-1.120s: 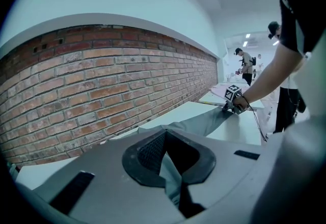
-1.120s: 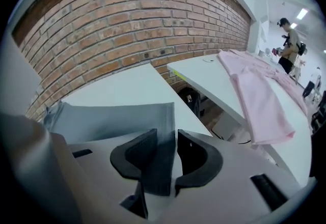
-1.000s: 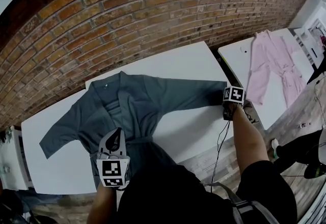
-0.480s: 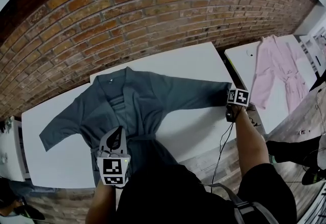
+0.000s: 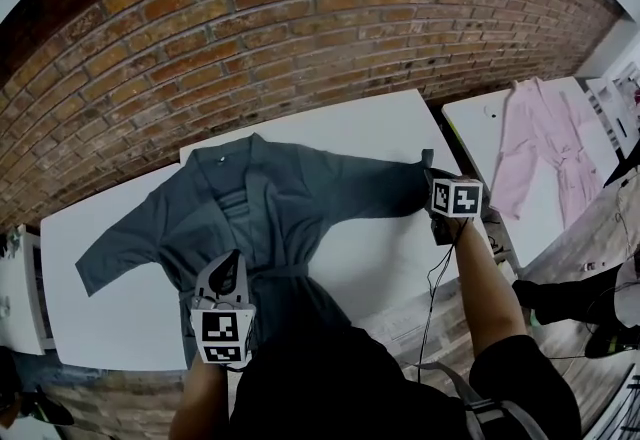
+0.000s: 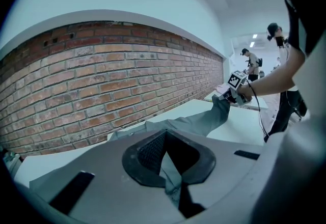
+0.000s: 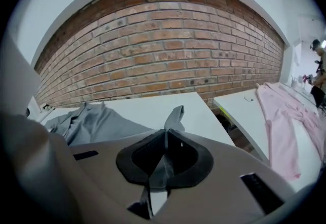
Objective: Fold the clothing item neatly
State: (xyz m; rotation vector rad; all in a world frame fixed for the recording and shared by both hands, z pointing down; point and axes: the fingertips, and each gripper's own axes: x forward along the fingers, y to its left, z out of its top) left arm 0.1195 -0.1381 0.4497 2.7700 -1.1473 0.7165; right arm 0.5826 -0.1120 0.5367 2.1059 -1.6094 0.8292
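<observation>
Two handheld grippers are clamped on one garment, a grey robe (image 5: 270, 213) that lies front side up on a white table (image 5: 385, 253).

1. Nearest to me, the left gripper (image 5: 228, 276) sits at the near edge of the table, over the robe's lower front. In the left gripper view I read its jaws as fully together, with a fold of grey fabric (image 6: 170, 169) pinched between the pads.
2. Just beyond that gripper, the robe's belt (image 5: 282, 271) crosses the waist. The body of the robe runs from there to the collar (image 5: 222, 156) at the far edge of the table.
3. The left sleeve (image 5: 120, 253) lies flat and angles out toward the near left.
4. The right sleeve (image 5: 370, 190) extends to the right. Its cuff (image 7: 174, 116) is held by the right gripper (image 5: 432, 178) near the table's right edge. Those jaws have just been closing and are now nearly together, with the cuff between them. The end of the cuff stands up past the jaw tips, and the left gripper view shows that end of the sleeve raised off the table top.
5. To the right, a gap separates this table from a second white table (image 5: 478, 118), where a pink robe (image 5: 545, 143) is spread out.
6. Farthest back, a brick wall (image 5: 300, 28) runs behind both tables.
</observation>
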